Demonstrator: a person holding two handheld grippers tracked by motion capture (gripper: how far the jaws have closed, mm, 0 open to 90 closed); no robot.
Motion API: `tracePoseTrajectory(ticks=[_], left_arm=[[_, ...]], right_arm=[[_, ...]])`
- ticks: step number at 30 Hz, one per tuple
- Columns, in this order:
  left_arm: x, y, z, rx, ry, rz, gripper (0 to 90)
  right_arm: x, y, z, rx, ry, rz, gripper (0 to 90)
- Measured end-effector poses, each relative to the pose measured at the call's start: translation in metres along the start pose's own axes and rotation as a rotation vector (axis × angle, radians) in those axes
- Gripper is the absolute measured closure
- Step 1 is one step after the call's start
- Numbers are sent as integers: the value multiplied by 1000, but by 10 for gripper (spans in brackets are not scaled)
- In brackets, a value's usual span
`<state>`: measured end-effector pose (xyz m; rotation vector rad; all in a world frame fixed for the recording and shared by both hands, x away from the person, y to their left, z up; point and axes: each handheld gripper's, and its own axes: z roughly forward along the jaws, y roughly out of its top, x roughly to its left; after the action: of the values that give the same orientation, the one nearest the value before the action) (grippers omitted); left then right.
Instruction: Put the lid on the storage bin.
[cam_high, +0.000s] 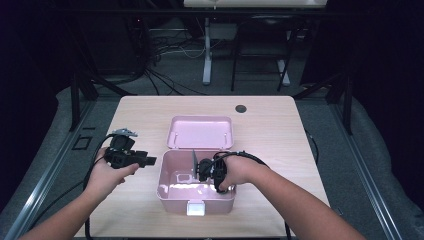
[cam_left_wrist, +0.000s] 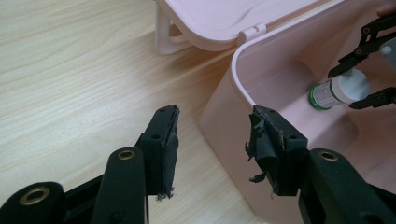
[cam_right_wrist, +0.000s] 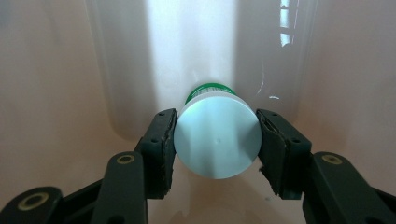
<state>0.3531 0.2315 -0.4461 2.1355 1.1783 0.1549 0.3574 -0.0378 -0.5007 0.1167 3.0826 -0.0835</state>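
The pink storage box (cam_high: 172, 195) sits near the table's (cam_high: 280, 125) front edge, its open lid (cam_high: 201, 132) lying back at 12 o'clock and blocking a low pass from there, so the way in is from above. Inside, the right gripper (cam_high: 196, 169) and the white bottle (cam_right_wrist: 217, 140) fill the right half, with the walls close around them. The left gripper (cam_high: 150, 161) at 9 o'clock has bare tabletop beside it, the box's left wall just at its right jaw.
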Motion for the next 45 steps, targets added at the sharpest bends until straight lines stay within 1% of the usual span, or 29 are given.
tracePoseTrajectory(ticks=[6,7,9,16,17,19,20,21,27,29,31,34,36,40,42,44,45], left_arm=[[0,0,-1,-1,0,-4,518],[0,0,-1,-1,0,-4,518],[1,0,-1,-3,2,-4,518],[0,1,-3,-6,2,-4,518],[0,1,-4,-4,6,-1,518],[-1,1,-4,-6,4,-2,518],[-1,2,-4,-7,5,2,518],[-2,2,-4,-12,2,-2,518],[-3,2,-3,-6,5,-2,519],[-3,2,-3,-6,6,0,518],[-4,2,-3,-5,6,-2,518],[-5,2,-3,-6,2,2,520],[-5,3,-3,-6,1,3,522],[-6,3,-3,-8,-3,8,524],[-6,3,-3,-7,-2,9,524],[-6,3,-3,-8,-3,8,524],[-6,3,-2,-8,-3,8,523]], right_arm=[[0,1,-1,7,5,7,487],[-1,1,-1,8,-4,9,494],[-1,0,-3,-3,3,19,494],[1,-1,-11,-14,-2,14,500],[1,-2,-13,-20,-3,16,502],[1,-3,-16,-15,-5,22,504],[1,-5,-18,-22,-11,20,505],[1,-6,-20,-27,-9,31,505],[0,-12,-31,-53,-13,47,509],[0,-13,-34,-51,-16,47,508],[-1,-16,-39,-65,-24,47,508],[-1,-19,-44,-78,-29,60,508],[-2,-22,-46,-97,-32,69,508],[-3,-27,-52,-103,-35,91,510],[-3,-29,-54,-121,-35,98,511],[-3,-31,-57,-127,-38,107,511],[-3,-32,-58,-137,-45,109,510]])
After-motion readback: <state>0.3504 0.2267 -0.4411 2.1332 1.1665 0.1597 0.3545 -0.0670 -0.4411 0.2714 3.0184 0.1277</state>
